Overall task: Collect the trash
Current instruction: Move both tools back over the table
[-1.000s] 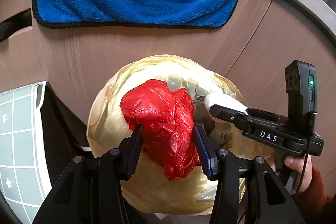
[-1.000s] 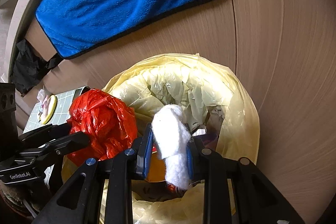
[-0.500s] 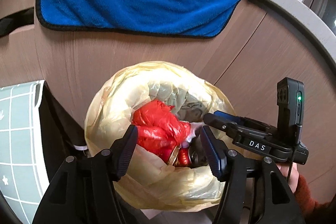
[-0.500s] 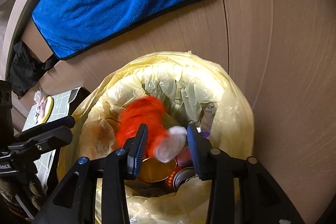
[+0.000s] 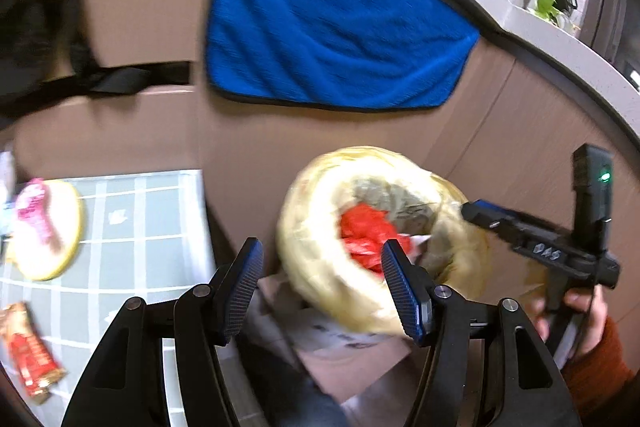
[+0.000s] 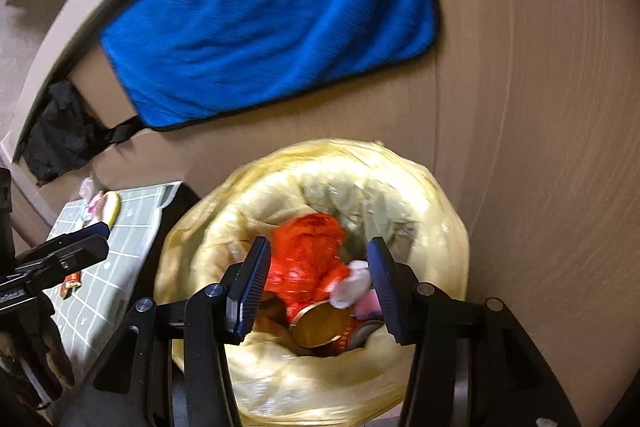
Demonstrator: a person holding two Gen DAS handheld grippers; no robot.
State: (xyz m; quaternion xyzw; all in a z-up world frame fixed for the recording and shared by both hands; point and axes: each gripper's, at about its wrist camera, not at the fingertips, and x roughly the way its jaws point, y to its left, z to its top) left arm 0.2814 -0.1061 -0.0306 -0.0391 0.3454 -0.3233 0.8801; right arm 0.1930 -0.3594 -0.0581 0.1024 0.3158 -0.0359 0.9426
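Blue-padded left gripper (image 5: 322, 277): jaws spread wide, nothing between them, turned partly toward the gridded mat (image 5: 152, 223).
Right gripper (image 6: 316, 281): jaws equally wide apart and empty, poised over the bin mouth.
Bin (image 6: 400, 187): one, lined with a yellow bag, standing against the brown cabinet front.
Inside the bin: one red plastic bag (image 6: 310, 255), one white wad (image 6: 352, 281), two cans (image 6: 320, 323) as far as I can tell.
Trash on the mat: one red wrapper (image 5: 30, 355); one pink packet (image 5: 34, 217) on one yellow dish (image 5: 60, 227).
Step in hand, my guess: fetch the next piece; approach the flat wrapper low and pinch its edge.
Blue towel (image 5: 332, 27): one, hanging from the counter edge.
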